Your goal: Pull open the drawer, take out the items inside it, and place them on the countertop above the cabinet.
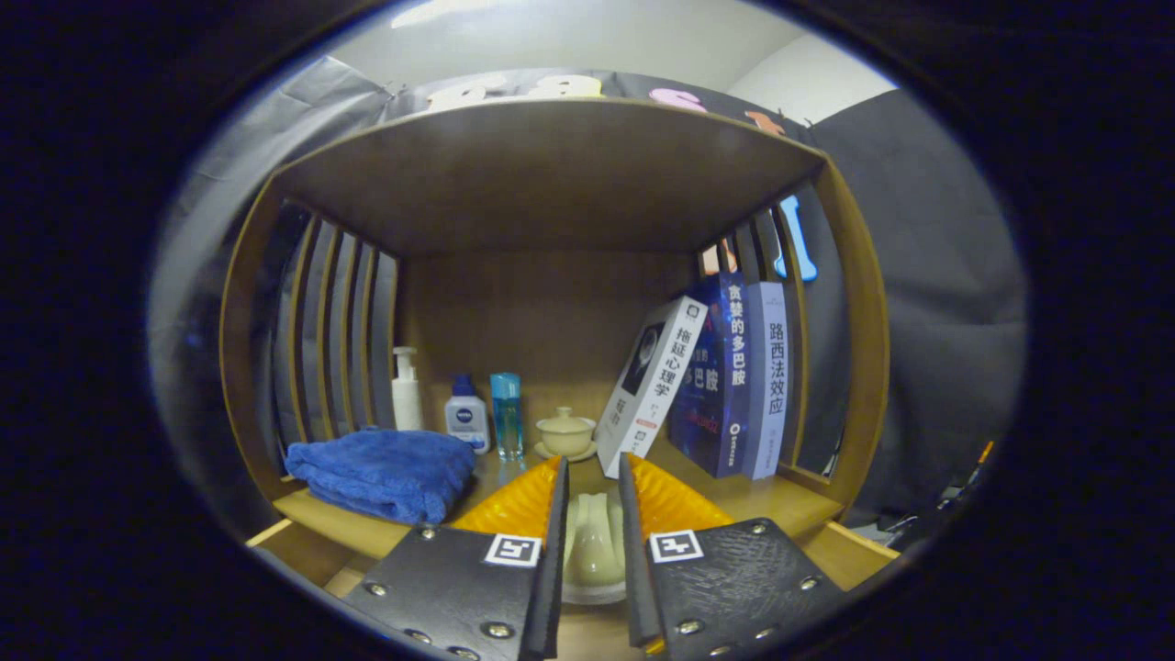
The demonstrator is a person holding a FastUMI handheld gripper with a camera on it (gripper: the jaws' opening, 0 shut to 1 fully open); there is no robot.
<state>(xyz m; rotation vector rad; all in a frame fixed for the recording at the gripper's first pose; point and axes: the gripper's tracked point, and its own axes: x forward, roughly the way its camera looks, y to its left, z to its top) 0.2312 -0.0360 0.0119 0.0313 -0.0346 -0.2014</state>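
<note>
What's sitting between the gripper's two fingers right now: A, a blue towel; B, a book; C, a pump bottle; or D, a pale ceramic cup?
D: a pale ceramic cup sits between the gripper fingers, while the folded blue towel lies beyond them on the wooden countertop.

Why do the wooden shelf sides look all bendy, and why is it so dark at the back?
In the gripper view, the fisheye lens bows the shelf sides; the top board shades the back wall, while the fingers, holding a pale cup between them, and the blue towel stay brighter.
</note>
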